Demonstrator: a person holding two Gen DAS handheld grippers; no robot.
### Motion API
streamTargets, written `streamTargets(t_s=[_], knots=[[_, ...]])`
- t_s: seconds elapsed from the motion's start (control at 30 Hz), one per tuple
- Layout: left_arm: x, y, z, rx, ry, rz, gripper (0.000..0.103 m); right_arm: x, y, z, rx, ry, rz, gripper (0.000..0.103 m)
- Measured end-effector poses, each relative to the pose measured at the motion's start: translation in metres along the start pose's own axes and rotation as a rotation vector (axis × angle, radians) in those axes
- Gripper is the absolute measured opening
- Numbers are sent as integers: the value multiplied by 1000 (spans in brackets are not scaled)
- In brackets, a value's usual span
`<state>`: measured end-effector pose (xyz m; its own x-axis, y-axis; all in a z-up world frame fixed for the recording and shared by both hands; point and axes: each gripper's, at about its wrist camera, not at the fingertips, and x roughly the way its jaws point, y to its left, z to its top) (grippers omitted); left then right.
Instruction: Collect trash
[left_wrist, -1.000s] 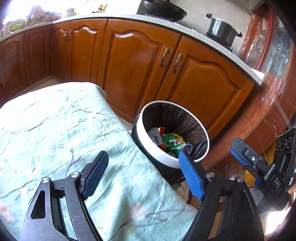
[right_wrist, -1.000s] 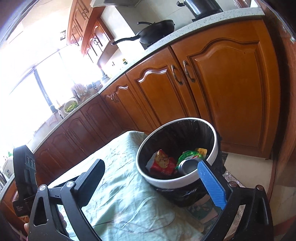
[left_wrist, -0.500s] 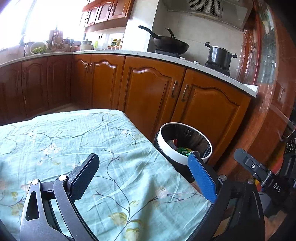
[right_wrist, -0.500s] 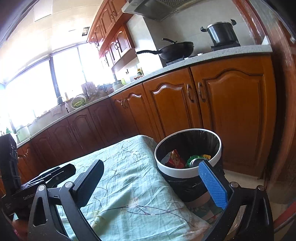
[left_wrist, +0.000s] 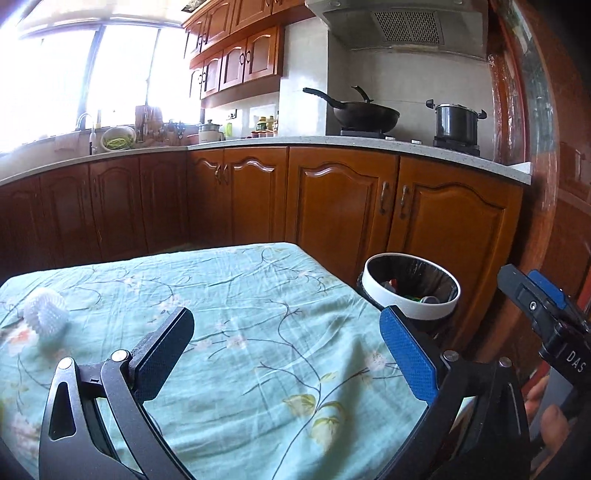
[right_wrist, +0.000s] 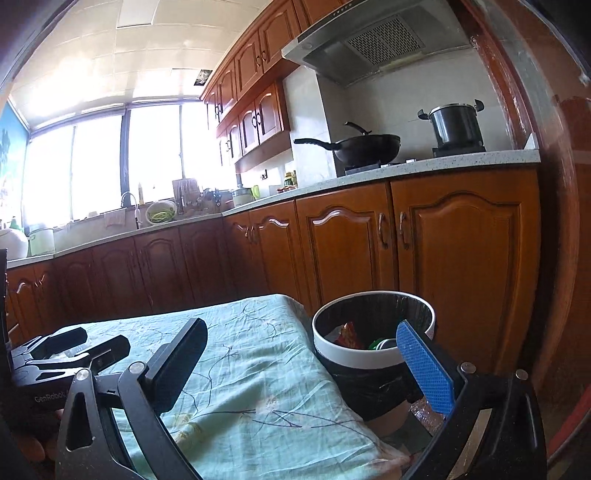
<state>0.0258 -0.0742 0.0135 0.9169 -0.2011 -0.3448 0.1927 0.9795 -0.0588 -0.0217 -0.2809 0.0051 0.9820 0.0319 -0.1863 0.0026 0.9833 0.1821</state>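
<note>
A white-rimmed bin with a black liner stands on the floor at the table's right edge; it also shows in the right wrist view. It holds a red snack bag and a green can. A white foam fruit net lies on the floral cloth at the far left. My left gripper is open and empty above the cloth. My right gripper is open and empty, near the bin. The left gripper also shows in the right wrist view.
The table wears a pale green floral cloth. Brown wooden cabinets run behind it under a stone counter with a black wok and a pot. A wooden door frame stands at the right.
Both grippers have pulled back and tilted up from the bin, which now looks smaller and farther. The foam net has come into the left wrist view.
</note>
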Motion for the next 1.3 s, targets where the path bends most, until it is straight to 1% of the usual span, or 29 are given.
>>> streamTargets(t_s=[0.23,0.33,0.6,1.3], knots=[[-5,6,-13,-2,13,42,103,-2,-3,-6,23,8,0,103],[-6,8,-14,-4,13,61,103,-3,-2,-7,24,11,4,103],[-8,7,-16,1,11,82,103,-4,1,-9,17,14,13,103],[-11,2,-16,20,-4,95,103,-3,2,-7,18,19,23,103]])
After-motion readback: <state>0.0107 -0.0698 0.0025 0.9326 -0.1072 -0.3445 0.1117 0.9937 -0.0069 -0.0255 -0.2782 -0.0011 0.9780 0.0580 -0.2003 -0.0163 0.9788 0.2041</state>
